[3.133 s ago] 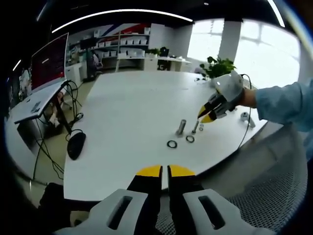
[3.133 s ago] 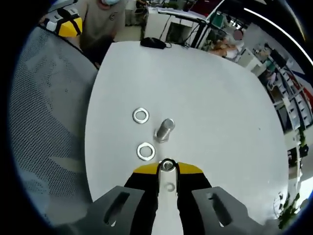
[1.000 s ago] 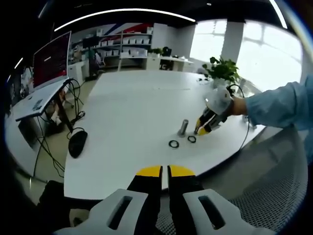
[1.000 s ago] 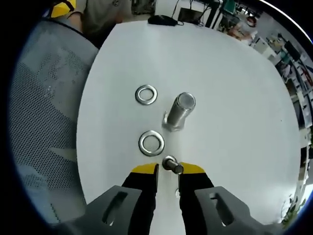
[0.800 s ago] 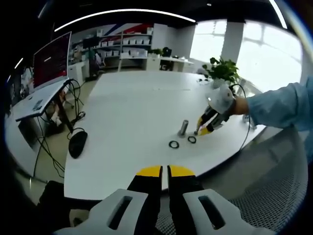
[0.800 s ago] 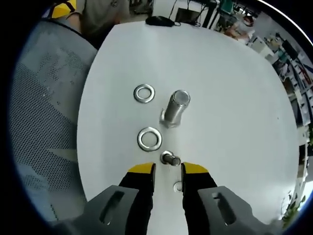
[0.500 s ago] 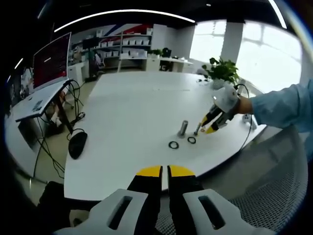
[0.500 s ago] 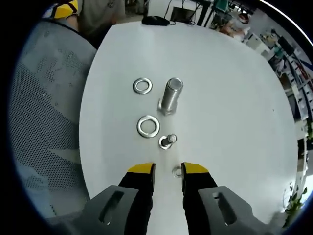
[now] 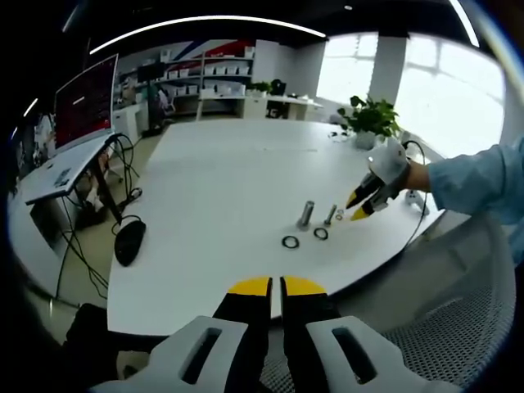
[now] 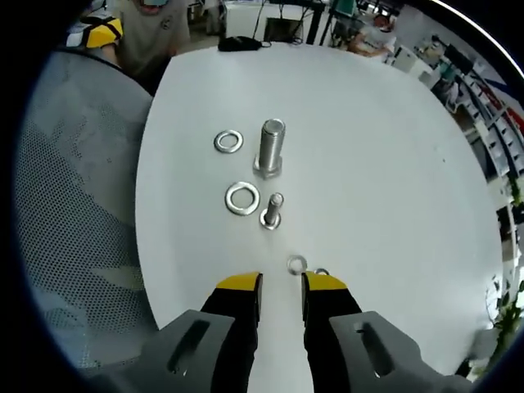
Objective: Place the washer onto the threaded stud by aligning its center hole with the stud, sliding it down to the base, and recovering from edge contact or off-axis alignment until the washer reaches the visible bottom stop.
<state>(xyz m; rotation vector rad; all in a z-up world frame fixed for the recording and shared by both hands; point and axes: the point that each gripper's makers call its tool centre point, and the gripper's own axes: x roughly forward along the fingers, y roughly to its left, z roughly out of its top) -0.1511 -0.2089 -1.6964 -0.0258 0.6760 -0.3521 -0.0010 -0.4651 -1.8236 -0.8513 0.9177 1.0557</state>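
Two studs stand upright on the white table point(image 10: 393, 164), seen in the right gripper view: a large bolt point(image 10: 271, 147) and, nearer the camera, a small threaded stud point(image 10: 273, 210). We see a large washer point(image 10: 242, 198) lying flat just beside the small stud, a second washer point(image 10: 228, 141) flat beside the large bolt, and a small washer point(image 10: 295, 264) flat on the table just ahead of the right gripper point(image 10: 281, 283), whose yellow-tipped jaws are parted with nothing between them. We also note a computer mouse point(image 10: 240, 42) at the table's far edge. In the left gripper view, the left gripper point(image 9: 275, 286) sits low near the table edge with its jaws together and empty, while the right gripper point(image 9: 363, 206), held by a hand in a blue sleeve point(image 9: 475, 180), hovers beside the studs.
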